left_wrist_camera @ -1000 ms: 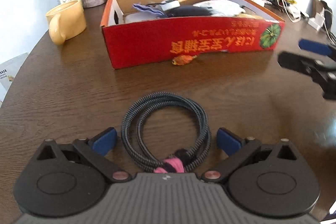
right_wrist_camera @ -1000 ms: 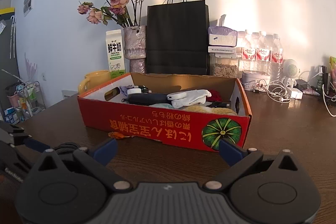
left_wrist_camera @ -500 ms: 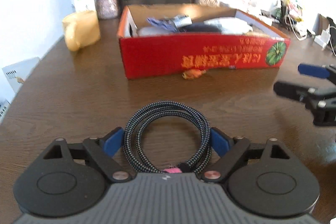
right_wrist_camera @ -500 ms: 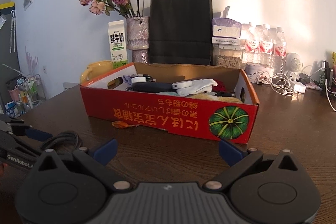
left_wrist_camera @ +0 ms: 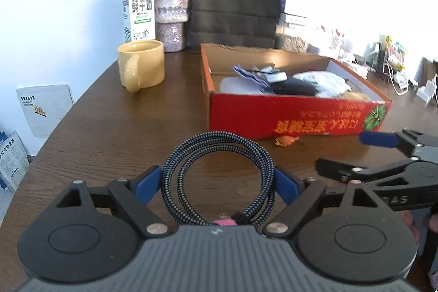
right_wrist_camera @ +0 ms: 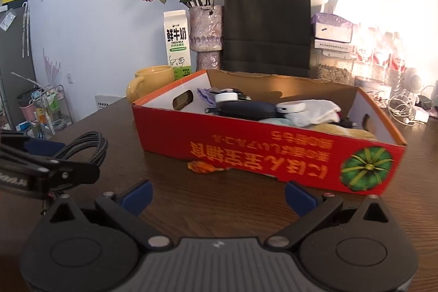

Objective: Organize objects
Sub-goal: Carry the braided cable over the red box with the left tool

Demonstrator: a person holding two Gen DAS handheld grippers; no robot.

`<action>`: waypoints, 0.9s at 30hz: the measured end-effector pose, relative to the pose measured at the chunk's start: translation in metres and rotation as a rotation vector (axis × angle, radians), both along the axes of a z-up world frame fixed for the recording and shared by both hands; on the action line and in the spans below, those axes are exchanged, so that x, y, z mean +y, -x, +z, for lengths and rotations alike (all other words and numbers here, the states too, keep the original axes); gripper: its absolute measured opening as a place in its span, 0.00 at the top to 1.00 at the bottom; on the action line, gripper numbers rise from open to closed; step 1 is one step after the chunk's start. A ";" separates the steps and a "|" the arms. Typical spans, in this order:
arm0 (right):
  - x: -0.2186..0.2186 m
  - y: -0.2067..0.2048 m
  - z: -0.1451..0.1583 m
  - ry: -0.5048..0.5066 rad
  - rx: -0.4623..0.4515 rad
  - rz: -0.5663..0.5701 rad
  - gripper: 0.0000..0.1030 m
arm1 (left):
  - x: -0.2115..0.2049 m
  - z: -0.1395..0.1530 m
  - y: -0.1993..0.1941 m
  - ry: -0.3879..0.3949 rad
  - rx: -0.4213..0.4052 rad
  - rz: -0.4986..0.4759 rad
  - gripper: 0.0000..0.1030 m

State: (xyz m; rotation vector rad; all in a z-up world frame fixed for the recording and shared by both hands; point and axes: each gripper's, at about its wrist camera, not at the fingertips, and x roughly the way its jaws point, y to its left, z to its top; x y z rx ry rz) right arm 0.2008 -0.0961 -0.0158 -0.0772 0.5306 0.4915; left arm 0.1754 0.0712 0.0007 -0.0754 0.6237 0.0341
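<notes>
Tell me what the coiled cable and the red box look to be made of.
Coiled cable: apparently braided fabric sleeving, matte, showing a black-and-grey woven pattern.
Red box: likely corrugated cardboard, red printed outside, plain brown inner back wall and folded flaps with cut handle holes.
</notes>
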 end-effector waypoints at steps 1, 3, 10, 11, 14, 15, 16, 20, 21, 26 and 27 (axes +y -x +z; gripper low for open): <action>0.005 -0.004 0.000 -0.004 0.008 -0.002 0.00 | 0.004 0.000 -0.001 0.006 -0.004 0.001 0.15; 0.017 -0.011 -0.001 -0.002 0.019 -0.012 0.00 | 0.011 0.002 -0.001 0.019 -0.015 0.006 0.15; 0.052 -0.033 -0.011 0.043 0.067 -0.069 0.11 | 0.029 0.005 -0.002 0.061 -0.040 0.001 0.15; 0.056 -0.036 -0.012 0.044 0.073 -0.074 0.11 | 0.030 0.005 -0.003 0.065 -0.043 -0.001 0.15; 0.065 -0.043 -0.014 0.048 0.086 -0.103 0.18 | 0.035 0.005 -0.004 0.081 -0.050 -0.012 0.15; 0.067 -0.046 -0.015 0.051 0.092 -0.124 0.19 | 0.036 0.004 -0.004 0.087 -0.051 -0.014 0.15; 0.069 -0.048 -0.016 0.049 0.101 -0.139 0.21 | 0.037 0.004 -0.005 0.093 -0.052 -0.018 0.15; 0.074 -0.052 -0.019 0.060 0.108 -0.183 0.31 | 0.042 0.000 -0.006 0.114 -0.053 -0.028 0.15; 0.075 -0.052 -0.019 0.066 0.105 -0.194 0.34 | 0.043 -0.001 -0.007 0.118 -0.052 -0.027 0.15; 0.077 -0.047 -0.020 0.070 0.090 -0.193 0.61 | 0.046 -0.003 -0.003 0.134 -0.052 -0.028 0.15; 0.078 -0.047 -0.019 0.070 0.089 -0.188 0.61 | 0.046 -0.003 -0.002 0.134 -0.054 -0.028 0.15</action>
